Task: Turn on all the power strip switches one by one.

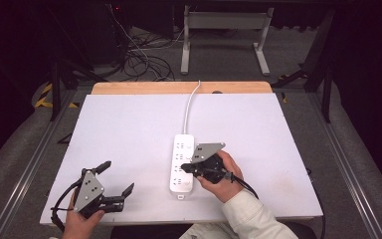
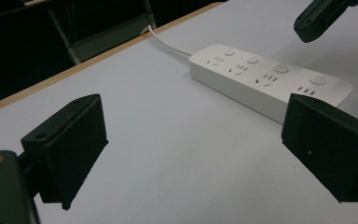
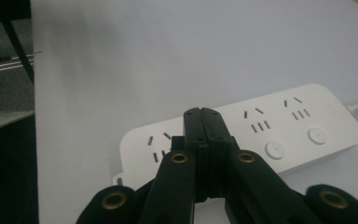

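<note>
Right gripper (image 1: 191, 168): jaws fully together, nothing between them; tips rest on or just above the top face of the power strip (image 1: 182, 163), over its second socket group from the near end. In the right gripper view the closed tips (image 3: 204, 122) cover the spot beside a round switch button (image 3: 275, 150).
Right hand (image 1: 222, 175): holds the gripper from the strip's right side, pointed leftward across it.
Left gripper (image 1: 113, 181): jaws wide apart, empty, near the front-left corner of the table, well apart from the strip. In the left gripper view both pads (image 2: 70, 147) frame bare table top, strip beyond.
Left hand (image 1: 79, 219): at the front edge, idle.
Power strip: white, four socket groups with four buttons, lying lengthwise near the middle of the table toward the front edge; nothing plugged in.
Cord (image 1: 189, 104): white, runs from the strip's far end over the rear edge.
Table (image 1: 129, 124): white board on a wooden top, otherwise bare.
Step in hand (judgement): closed tips used as a finger to press one of the strip's switch buttons; whether contact is made cannot be told.
Next move (judgement): a short, straight downward push centred on the button, then lift off; the strip is light and unheld, so an off-centre push may slide or tip it.
Left gripper role (judgement): could steady the strip's near end if it shifts.
</note>
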{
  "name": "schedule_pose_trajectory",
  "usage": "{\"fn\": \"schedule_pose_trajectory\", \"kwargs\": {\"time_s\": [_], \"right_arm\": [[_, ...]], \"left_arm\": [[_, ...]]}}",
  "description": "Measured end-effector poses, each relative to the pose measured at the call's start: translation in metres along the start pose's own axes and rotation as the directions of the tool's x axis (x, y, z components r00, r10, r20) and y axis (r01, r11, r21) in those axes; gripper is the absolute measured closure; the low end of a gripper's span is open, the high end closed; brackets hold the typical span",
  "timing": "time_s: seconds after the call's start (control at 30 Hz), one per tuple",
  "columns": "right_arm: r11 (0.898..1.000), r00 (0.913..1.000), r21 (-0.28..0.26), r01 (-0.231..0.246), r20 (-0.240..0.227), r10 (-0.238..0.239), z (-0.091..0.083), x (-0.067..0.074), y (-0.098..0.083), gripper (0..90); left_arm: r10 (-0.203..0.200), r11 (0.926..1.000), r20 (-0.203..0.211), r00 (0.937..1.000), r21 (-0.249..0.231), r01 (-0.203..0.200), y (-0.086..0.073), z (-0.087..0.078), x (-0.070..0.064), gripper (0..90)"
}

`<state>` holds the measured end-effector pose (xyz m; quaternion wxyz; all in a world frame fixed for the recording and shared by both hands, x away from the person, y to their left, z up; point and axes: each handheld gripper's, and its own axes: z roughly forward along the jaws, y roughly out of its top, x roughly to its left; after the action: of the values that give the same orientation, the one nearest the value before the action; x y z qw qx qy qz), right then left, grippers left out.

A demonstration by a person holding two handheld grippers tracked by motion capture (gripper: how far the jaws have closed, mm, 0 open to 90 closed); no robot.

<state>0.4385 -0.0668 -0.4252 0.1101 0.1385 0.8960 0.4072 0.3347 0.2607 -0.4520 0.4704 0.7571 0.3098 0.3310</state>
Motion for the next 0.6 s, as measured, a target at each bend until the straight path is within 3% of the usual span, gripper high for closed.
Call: {"fn": "schedule_pose_trajectory", "kwargs": {"time_s": [0.4,0.6], "right_arm": [[0.996,0.9981,0.07,-0.06,0.018,0.059,0.024,-0.016,-0.009,90.0],[0.994,0.9978,0.089,-0.064,0.022,0.062,0.029,-0.018,-0.012,90.0]], "left_arm": [[0.001,1.0,0.001,1.0,0.0,-0.001,0.0,0.0,0.0,7.2],[0.003,1.0,0.002,1.0,0.0,-0.003,0.0,0.0,0.0,7.2]]}}
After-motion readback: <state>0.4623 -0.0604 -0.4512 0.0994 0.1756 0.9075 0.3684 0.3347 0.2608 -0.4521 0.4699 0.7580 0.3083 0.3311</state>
